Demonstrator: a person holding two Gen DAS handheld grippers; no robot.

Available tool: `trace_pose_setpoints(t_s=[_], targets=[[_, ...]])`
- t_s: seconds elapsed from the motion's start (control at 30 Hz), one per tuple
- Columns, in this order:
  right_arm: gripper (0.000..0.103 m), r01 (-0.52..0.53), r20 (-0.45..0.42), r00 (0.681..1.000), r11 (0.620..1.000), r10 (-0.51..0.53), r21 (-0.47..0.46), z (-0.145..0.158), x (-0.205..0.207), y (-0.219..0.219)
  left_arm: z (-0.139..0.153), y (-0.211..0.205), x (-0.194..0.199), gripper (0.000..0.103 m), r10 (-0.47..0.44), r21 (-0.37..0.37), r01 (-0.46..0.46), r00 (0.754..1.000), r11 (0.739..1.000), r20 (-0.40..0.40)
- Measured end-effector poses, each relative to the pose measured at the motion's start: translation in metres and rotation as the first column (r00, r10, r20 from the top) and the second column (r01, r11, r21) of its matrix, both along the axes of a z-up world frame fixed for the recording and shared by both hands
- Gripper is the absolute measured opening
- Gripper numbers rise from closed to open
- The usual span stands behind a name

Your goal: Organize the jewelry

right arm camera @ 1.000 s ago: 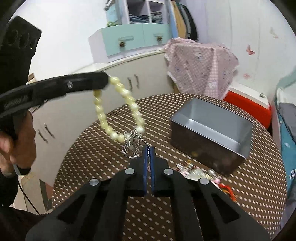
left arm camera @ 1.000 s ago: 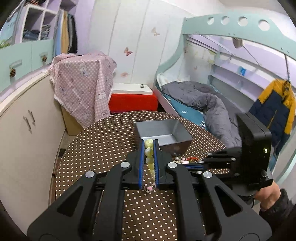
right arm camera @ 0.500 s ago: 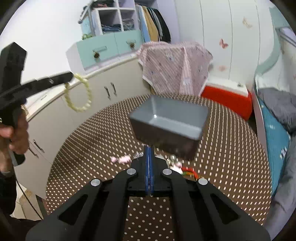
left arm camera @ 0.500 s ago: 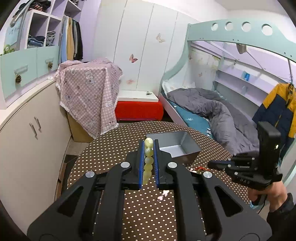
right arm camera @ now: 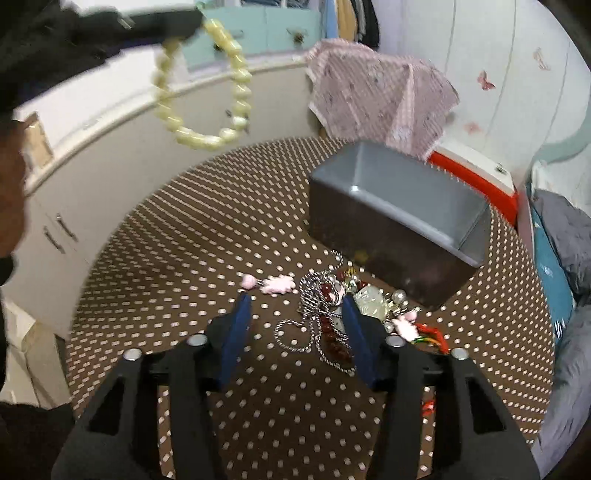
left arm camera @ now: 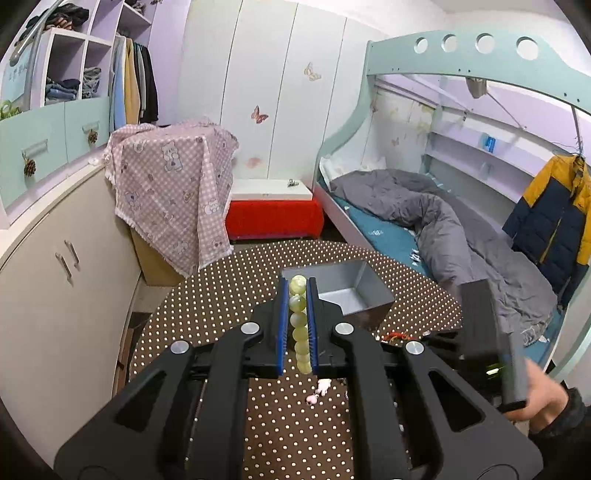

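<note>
My left gripper [left arm camera: 297, 286] is shut on a bracelet of pale green beads [left arm camera: 298, 317], held above the dotted table. In the right wrist view that bracelet [right arm camera: 207, 85] hangs as a loop from the left gripper [right arm camera: 147, 22] at the top left. My right gripper [right arm camera: 295, 301] hovers low over a jewelry pile [right arm camera: 373, 299] with its jaws opening. A silver chain [right arm camera: 314, 321] lies on the table between its fingers, and the pads do not press on it. A grey open box [right arm camera: 399, 218] stands just behind the pile.
The round table [right arm camera: 192, 236] has a brown cloth with white dots. A small pink piece [right arm camera: 273, 284] lies left of the pile and a red-green cord [right arm camera: 432, 336] to its right. Cupboards curve along the left, and a bed [left arm camera: 424, 221] stands behind on the right.
The right gripper has sunk toward the jewelry pile and gone from shut to open. The silver chain once at its tips beside the bracelet now lies on the table. The left gripper still holds the bracelet.
</note>
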State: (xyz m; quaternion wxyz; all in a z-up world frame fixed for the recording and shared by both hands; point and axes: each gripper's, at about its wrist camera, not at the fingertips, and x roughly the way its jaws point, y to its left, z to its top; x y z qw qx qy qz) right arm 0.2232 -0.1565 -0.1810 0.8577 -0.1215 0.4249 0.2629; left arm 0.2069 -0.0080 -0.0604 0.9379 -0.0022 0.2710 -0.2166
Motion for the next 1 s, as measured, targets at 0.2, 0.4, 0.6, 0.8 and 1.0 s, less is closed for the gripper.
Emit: trace_pose_setpoints(t_s=[0.2, 0.4, 0.6, 0.8, 1.0], targets=[[0.005, 0.009, -0.018, 1.000, 0.998, -0.010, -0.056, -0.023, 0.008, 0.004, -0.006, -0.002, 0.005, 0.009, 0.010, 0.006, -0.010, 1.000, 1.000, -0.017], [0.001, 0.028, 0.033, 0.999, 0.995, -0.032, 0.095, 0.022, -0.002, -0.025, -0.003, -0.007, 0.010, 0.009, 0.014, 0.001, -0.014, 1.000, 1.000, -0.020], [0.001, 0.029, 0.103, 0.993, 0.976, -0.052, 0.216, 0.082, -0.010, -0.054, 0.007, -0.015, 0.011, 0.009, 0.009, -0.007, -0.009, 1.000, 1.000, -0.002], [0.001, -0.002, 0.211, 0.976, 0.961, -0.059, 0.278, 0.146, -0.011, -0.070, 0.027, -0.025, 0.015, 0.010, -0.008, -0.023, 0.009, 1.000, 1.000, 0.029], [0.034, -0.012, 0.105, 0.994, 0.993, 0.000, 0.120, 0.114, -0.001, -0.052, 0.031, -0.034, 0.017, 0.010, -0.029, -0.026, 0.030, 0.999, 0.999, 0.033]])
